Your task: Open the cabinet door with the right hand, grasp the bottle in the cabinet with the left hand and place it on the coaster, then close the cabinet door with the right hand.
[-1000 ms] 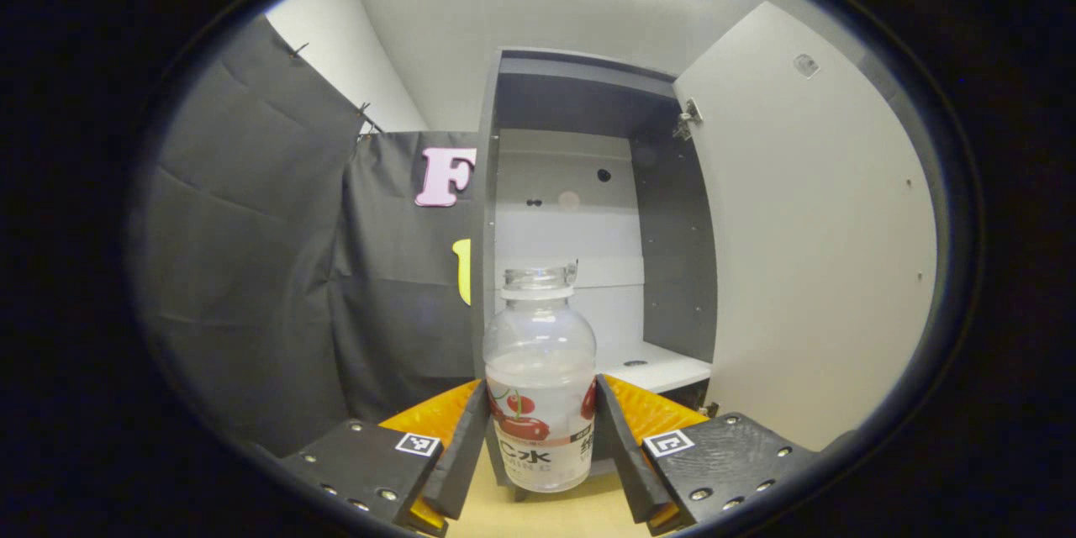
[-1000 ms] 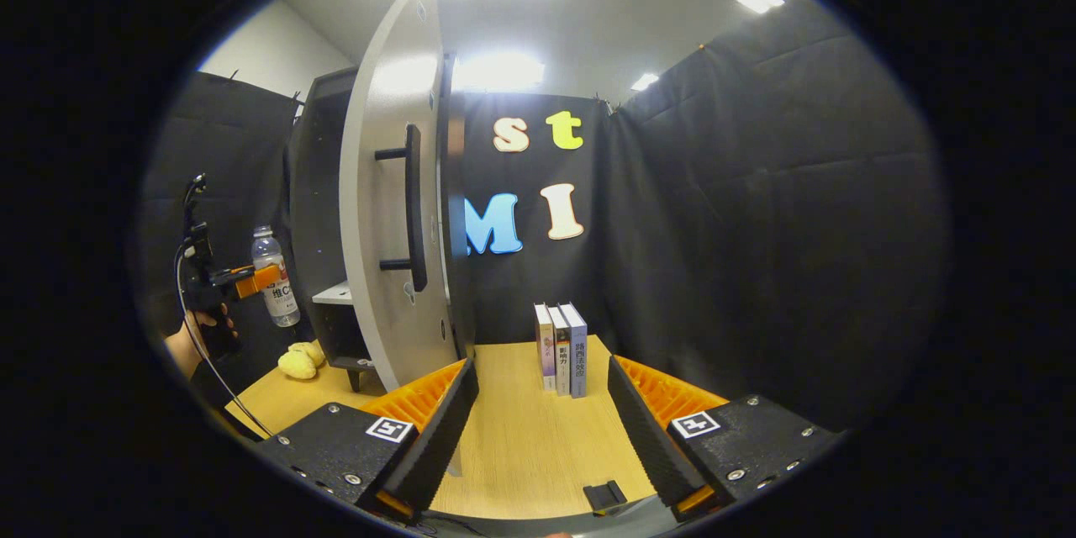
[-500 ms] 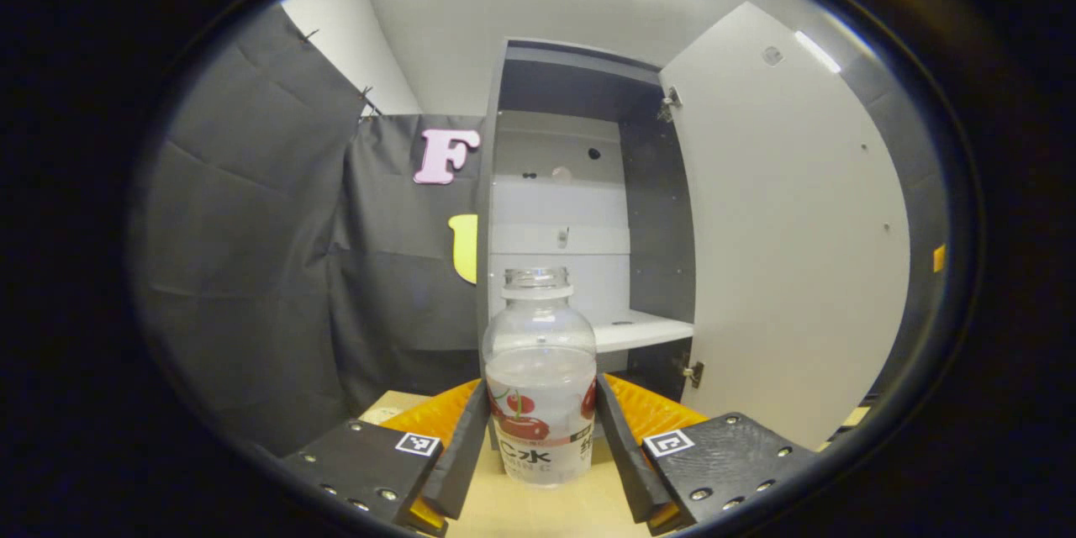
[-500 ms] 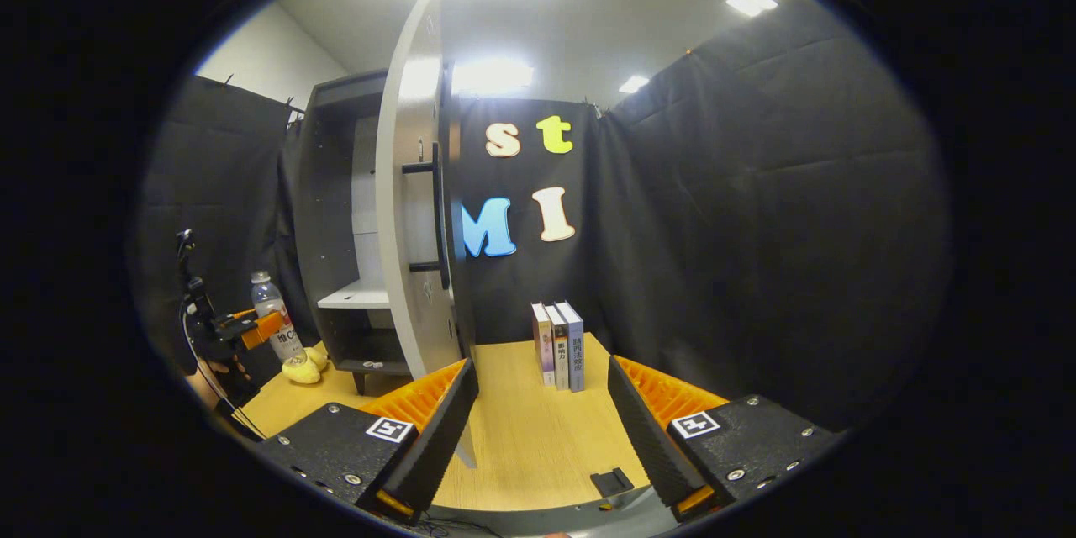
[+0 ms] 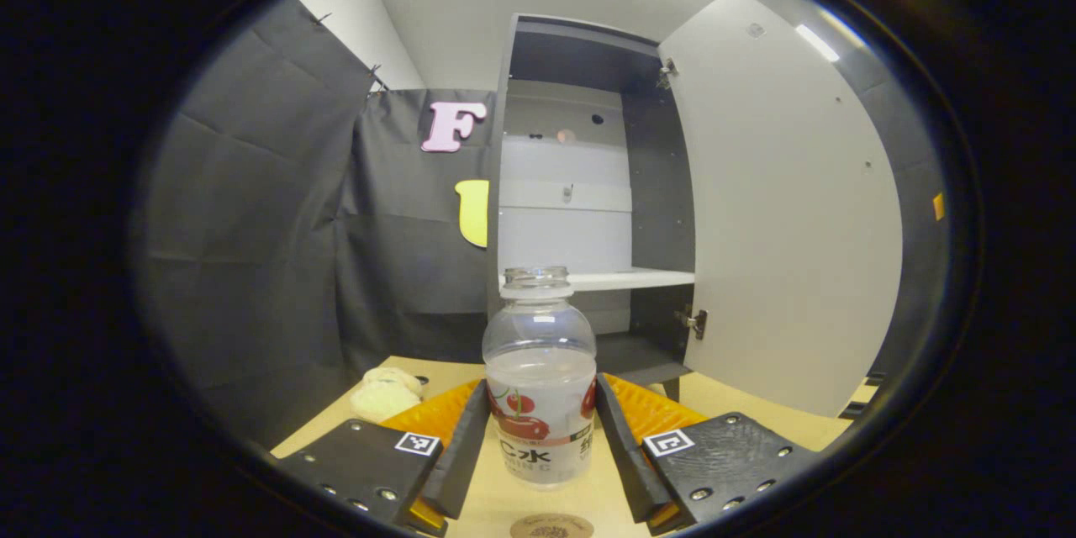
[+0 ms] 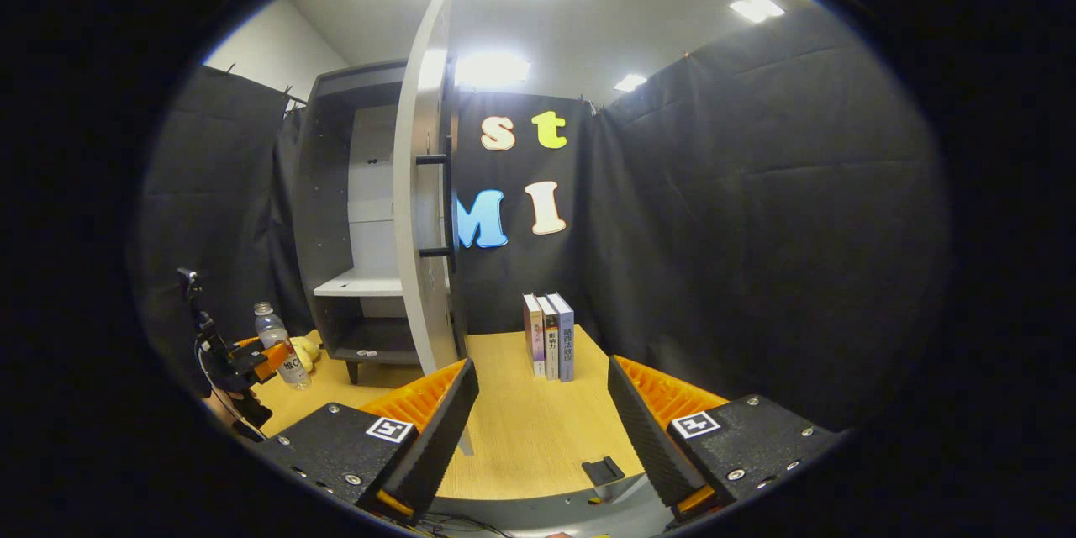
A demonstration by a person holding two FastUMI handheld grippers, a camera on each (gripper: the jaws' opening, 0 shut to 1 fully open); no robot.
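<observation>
Above the coaster (image 5: 551, 527), bottle (image 5: 540, 378) now lower, clamped in left hand-held gripper (image 5: 540, 445); right hand-held gripper (image 6: 542, 429) apart.

Left gripper (image 5: 538, 445): screwed dark plates, square tag markers; cable perhaps trailing in right gripper view.

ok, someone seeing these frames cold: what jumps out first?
The clear bottle with the cherry label, upright and clamped between the left gripper's fingers, sits dead centre in the left gripper view, just above a round coaster on the wooden table. Behind it the tall cabinet gapes, its pale door swung wide to the right. In the right gripper view, the right gripper is open and empty, and three books stand by the black cloth wall.
</observation>
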